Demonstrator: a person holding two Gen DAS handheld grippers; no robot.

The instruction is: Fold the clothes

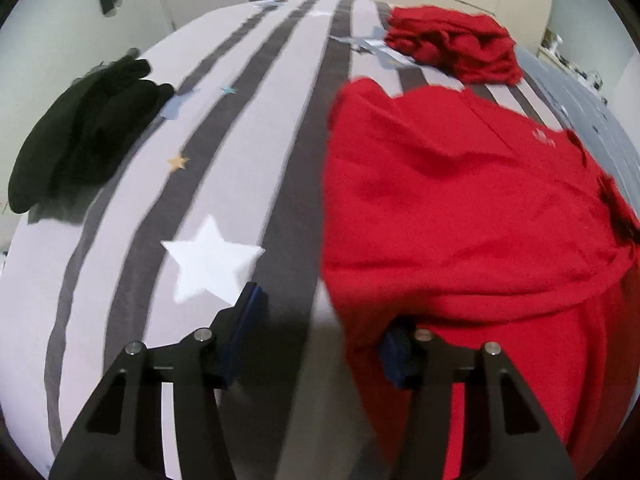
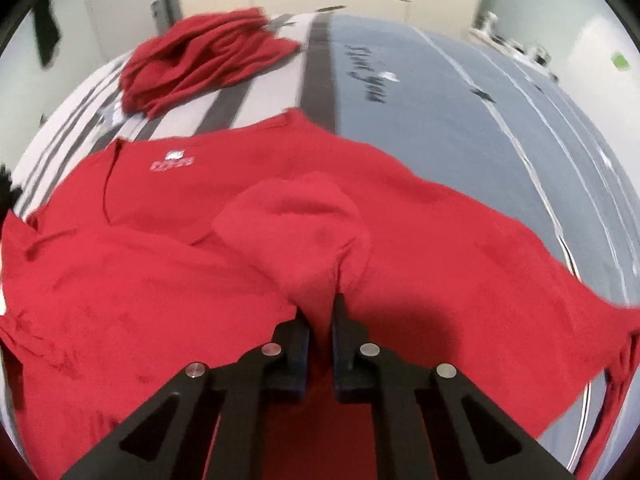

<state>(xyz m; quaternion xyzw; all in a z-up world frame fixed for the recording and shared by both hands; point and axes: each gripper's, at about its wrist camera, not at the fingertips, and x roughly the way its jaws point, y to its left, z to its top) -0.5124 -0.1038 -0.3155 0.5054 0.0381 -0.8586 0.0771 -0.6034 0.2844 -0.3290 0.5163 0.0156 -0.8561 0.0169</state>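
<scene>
Here, red shirt [image 2: 400, 208] neckline toward far bed [image 1: 248, 128] end, right fingers [image 2: 340, 320] pinching its fabric, left fingers [image 1: 248, 312] apart.

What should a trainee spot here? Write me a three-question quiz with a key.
1. True or false: the right gripper has its jaws shut on a bunch of the red shirt.
2. What lies near the left edge of the bed in the left wrist view? A) black garment B) blue towel C) white pillow
3. How many red garments lie on the bed?
Key: 1 true; 2 A; 3 two, the shirt and a crumpled red garment beyond it.
</scene>
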